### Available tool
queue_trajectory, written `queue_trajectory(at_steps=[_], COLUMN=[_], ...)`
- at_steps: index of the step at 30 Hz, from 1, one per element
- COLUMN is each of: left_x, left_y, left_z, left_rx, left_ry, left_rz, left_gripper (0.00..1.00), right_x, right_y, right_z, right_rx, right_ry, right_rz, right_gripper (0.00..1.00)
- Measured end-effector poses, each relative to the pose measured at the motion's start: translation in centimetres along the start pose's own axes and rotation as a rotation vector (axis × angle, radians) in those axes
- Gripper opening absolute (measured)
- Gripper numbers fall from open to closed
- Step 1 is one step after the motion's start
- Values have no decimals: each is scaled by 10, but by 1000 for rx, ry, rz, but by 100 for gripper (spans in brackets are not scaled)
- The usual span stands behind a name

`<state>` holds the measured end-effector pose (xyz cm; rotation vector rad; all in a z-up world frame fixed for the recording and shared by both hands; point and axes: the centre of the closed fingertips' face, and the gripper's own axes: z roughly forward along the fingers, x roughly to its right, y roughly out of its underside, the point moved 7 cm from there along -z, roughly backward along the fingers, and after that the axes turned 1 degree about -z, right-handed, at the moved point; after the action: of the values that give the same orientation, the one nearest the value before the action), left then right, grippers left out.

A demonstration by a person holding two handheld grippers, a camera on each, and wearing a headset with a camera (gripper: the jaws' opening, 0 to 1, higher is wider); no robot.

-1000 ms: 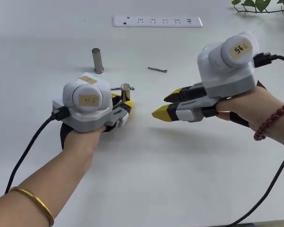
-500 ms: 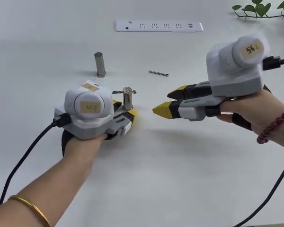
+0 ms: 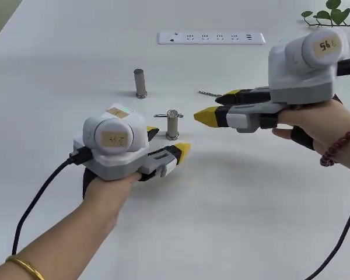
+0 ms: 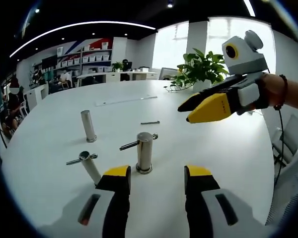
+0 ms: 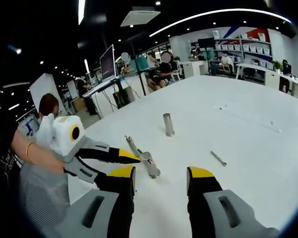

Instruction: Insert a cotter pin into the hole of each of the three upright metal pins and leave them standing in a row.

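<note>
**Ana:** What does the head view show?

**Ben:** The left gripper (image 3: 166, 142) has its jaws apart and holds nothing. Just past its tips stands a metal pin (image 3: 172, 123) with a cotter pin (image 3: 159, 115) poking through its top. The right gripper (image 3: 216, 106) hangs just to that pin's right. Its jaws are apart and it holds nothing too. A bare pin (image 3: 140, 83) stands farther back. A loose cotter pin (image 3: 209, 93) lies flat behind the right gripper's tips.

**Ana:** And the left gripper view?

**Ben:** It adds a third pin (image 4: 91, 169) just beside the left jaw, with its own cotter pin through it. It looks tilted in this round picture. I cannot tell if it really leans.

**Ana:** And the right gripper view?

**Ben:** The pin with the cotter pin stands between the tips of both grippers.

**Ana:** Is there room to move?

**Ben:** Yes. The white table (image 3: 251, 221) is wide, and the pins stand well away from its edges. A power strip (image 3: 212, 38) and a plant (image 3: 332, 14) sit at the far side.

**Ana:** How many of each?

**Ben:** Three metal pins. Two have cotter pins in, and one cotter pin is loose.
</note>
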<state>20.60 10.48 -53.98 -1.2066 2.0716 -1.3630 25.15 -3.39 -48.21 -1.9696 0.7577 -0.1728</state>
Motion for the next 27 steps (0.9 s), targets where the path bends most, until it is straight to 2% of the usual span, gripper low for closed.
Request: queue_trajectory(at_steps=[14, 19, 23, 27], left_x=[-2, -2, -2, -4], left_y=[-7, -10, -10, -8], left_z=[-27, -32, -36, -40], left_rx=[51, 67, 72, 63], left_ry=[-8, -8, -11, -14], left_rz=[-44, -56, -48, -28], left_gripper=[59, 70, 78, 85], right_x=[4, 5, 15, 19], right_y=[-29, -35, -38, -40], right_z=[37, 51, 64, 80], right_rx=[75, 93, 107, 112], right_ry=[14, 24, 41, 30], right_rz=[-54, -70, -97, -97], right_gripper=[40, 38, 35, 35])
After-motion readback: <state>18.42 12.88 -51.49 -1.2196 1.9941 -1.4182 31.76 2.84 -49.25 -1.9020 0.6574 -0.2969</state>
